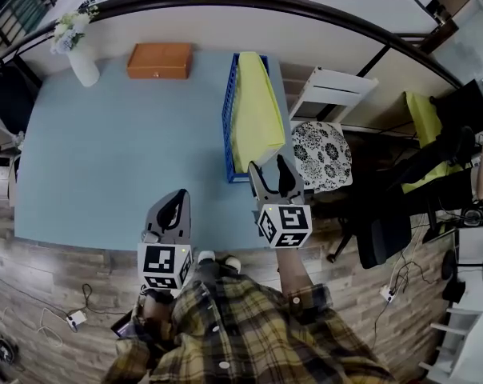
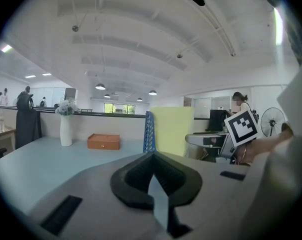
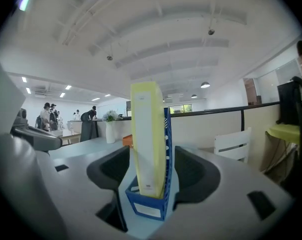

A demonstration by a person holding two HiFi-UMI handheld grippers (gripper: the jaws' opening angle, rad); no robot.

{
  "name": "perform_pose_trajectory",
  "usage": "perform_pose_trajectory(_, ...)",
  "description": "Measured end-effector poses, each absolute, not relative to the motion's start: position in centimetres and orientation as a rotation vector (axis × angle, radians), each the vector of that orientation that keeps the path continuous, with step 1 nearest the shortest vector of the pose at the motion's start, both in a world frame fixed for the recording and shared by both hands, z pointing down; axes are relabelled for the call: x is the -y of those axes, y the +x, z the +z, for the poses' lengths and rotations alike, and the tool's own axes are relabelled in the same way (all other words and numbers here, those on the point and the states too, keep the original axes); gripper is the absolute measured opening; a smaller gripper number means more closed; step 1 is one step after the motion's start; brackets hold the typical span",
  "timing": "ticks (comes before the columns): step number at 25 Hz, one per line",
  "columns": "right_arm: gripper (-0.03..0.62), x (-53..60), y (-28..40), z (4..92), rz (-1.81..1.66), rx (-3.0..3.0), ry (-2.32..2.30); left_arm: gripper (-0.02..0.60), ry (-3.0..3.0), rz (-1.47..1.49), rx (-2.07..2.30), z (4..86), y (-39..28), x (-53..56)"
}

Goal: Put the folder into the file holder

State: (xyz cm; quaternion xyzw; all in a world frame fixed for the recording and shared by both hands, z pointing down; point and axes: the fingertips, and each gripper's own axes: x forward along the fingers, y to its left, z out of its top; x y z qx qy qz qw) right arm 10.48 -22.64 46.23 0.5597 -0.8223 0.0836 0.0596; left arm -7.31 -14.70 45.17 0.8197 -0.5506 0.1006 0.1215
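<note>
Right gripper view showed the yellow folder [image 3: 147,139] standing upright inside the blue holder [image 3: 146,206], framed between jaws held wide and touching neither. From above, the right gripper [image 1: 268,166] sat just beside the holder's near end at the table's [image 1: 105,158] right edge. The left gripper [image 1: 177,197] hung over the near edge, jaws closed on nothing. To my eye the placing was done and the folder let go. I'd judge the next move was drawing the right gripper straight back without knocking the holder.

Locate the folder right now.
Head view, right side of the table: the folder stands in the blue file holder, right of the orange box, just beyond the open right gripper.
</note>
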Motion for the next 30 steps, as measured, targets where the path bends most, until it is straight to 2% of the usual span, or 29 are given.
perform_pose_trajectory(16,0.252,12.6,16.7,44.5,0.359,2.558,1.592,-0.009,2.469,0.266,1.600,43.3,-2.3,9.2)
perform_pose_trajectory(22,0.151,9.9,17.2,44.5,0.369,2.582,1.565,-0.009,2.469,0.263,1.606,43.2,-1.8,8.1)
perform_pose_trajectory(30,0.051,7.7,17.6,44.4,0.375,2.604,1.545,-0.009,2.463,0.263,1.618,43.2,-1.6,6.6)
